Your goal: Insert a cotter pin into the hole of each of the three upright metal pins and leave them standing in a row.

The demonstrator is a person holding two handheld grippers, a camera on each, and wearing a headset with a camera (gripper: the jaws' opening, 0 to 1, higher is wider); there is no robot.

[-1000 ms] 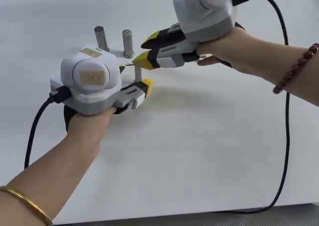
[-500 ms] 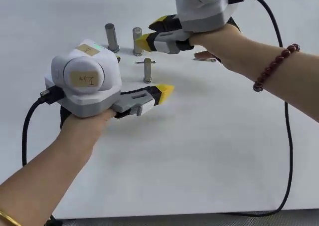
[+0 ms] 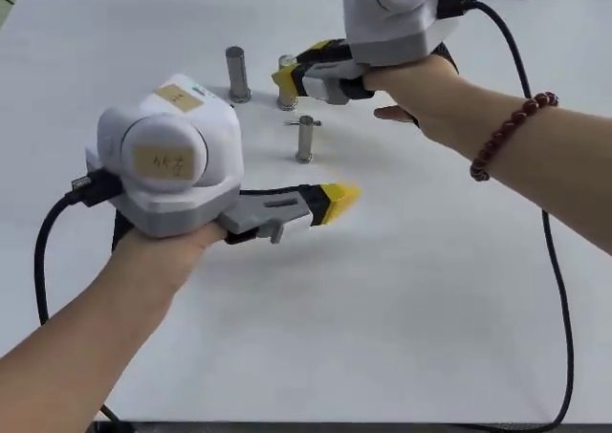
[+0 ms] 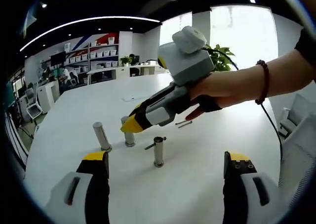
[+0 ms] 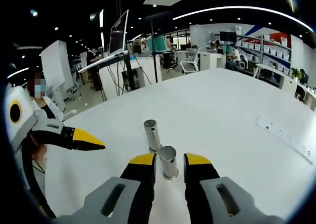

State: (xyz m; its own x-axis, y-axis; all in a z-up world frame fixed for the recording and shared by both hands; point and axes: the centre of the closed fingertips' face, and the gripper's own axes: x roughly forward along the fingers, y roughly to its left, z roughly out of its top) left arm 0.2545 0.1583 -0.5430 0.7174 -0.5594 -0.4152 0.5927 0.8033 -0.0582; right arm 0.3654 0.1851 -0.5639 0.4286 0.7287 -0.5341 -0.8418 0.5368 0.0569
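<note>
Yellow-tipped, the left claw (image 3: 333,200) hangs nearest, wide open and empty. Beyond it, the near pin (image 3: 306,144) already carries a cotter pin (image 3: 304,122). The right claw (image 5: 168,159) straddles the middle pin (image 3: 288,96), jaws just clear. It should probably close squarely and keep the pin upright. Three pins stand on the surface (image 3: 430,290), counting the far pin (image 3: 236,73). One cotter is fitted, and seemingly two loose cotters (image 4: 181,123) lie farthest.

Far-left metal pin (image 3: 237,73): grey cylinder, upright. Middle metal pin (image 4: 129,136): upright, just beside it. Near-right metal pin (image 3: 306,146): upright, cotter pin (image 3: 304,122) crosswise through its top.
</note>
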